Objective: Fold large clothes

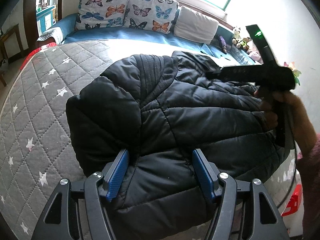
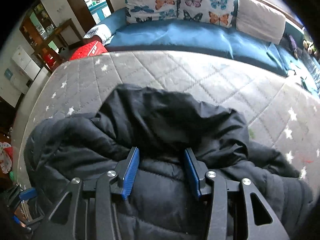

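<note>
Both wrist views: close, downward, jacket [image 1: 160,110] shared.

Grey quilted mattress [image 1: 40,92] w/ white stars carries the black puffer jacket [image 1: 160,110], bunched up at the near edge. Beyond the jacket, bare quilt up to the blue bedding [image 2: 180,36].

Left claw [image 1: 159,172]: pitched steeply downward, both blue pads [image 1: 117,175] standing apart with padded black fabric bulging up between them; whether the pads press it cannot be told. Right claw [image 2: 162,173]: also angled steeply down, its blue pads set closer together, dark fabric bunched between them. In the left wrist view, the person's right hand [image 1: 274,108] wraps the claw's handle, forearm extending toward the lower right.
</note>
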Available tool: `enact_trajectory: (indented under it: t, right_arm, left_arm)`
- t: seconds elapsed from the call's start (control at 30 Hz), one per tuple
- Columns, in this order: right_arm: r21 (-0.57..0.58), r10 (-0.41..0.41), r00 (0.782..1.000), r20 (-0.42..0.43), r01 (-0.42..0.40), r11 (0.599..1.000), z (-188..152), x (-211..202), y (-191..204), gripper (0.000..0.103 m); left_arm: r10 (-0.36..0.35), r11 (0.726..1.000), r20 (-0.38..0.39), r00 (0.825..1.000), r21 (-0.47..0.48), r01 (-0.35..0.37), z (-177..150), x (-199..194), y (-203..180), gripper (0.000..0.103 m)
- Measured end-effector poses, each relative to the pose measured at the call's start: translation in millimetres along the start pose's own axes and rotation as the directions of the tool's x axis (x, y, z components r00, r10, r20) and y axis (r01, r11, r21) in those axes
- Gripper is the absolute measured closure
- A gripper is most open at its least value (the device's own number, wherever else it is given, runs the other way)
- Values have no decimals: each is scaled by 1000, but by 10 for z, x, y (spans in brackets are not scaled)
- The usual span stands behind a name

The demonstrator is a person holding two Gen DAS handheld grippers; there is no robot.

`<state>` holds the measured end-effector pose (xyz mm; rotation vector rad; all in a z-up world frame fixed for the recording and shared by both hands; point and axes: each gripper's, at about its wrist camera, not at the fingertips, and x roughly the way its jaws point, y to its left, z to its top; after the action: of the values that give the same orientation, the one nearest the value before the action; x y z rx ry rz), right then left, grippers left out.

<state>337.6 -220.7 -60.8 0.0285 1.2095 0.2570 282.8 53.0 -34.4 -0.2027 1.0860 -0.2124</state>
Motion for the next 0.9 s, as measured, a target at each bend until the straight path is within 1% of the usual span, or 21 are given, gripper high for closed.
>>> enact_trajectory:
  t: [0.07,0.17,0.23,0.33,0.43,0.5,0.57,0.63,0.73,0.77,0.9]
  right_arm:
    - [-6,35,999,25,-35,999,5,-158,48,53]
    - [-55,56,997,52,-53,997,44,-278,233,53]
    - [-73,50,998,35,-47,996,70,-200,332,53]
    - [-91,28,999,-18,-29,995,84,72,424,53]
    - [-91,8,998,-58,-13,996,65,336,409,53]
    - [-77,10,998,-66,-15,997,82,374,376,53]
    - [-77,9,998,-62,-14,997,107,291,376,53]
    - [-78,10,999,-41,-13,997,104,131,380,53]
    - [-85,46,999,-26,-48,995,4,-129,414,53]
    - [-101,45,999,-25,-47,994,-31,-186,449,53]
    - [-207,27,999,-41,-35,978,-358,-443,625,53]
  left_arm:
    - [-5,1000,-1,1000,-3,5,-1,-6,11,33]
    - [-8,1000,-1,1000,-8,8,8,-3,31,33]
    - [-8,1000,3,1000,-10,8,6,-4,41,33]
    - [-14,1000,7,1000,-14,15,-6,-12,71,33]
    - [-29,999,10,1000,-23,29,-6,-9,113,33]
    - [-39,999,8,999,-31,40,-5,-10,149,33]
    - [-44,998,4,999,-36,45,-2,-11,157,33]
    - [-42,999,2,999,-33,42,-3,-13,154,33]
    - [-53,998,1,999,-45,53,9,-17,174,33]
    - [-60,997,-1,998,-50,60,14,-16,190,33]
    - [-77,994,-1,997,-72,77,14,-25,234,33]
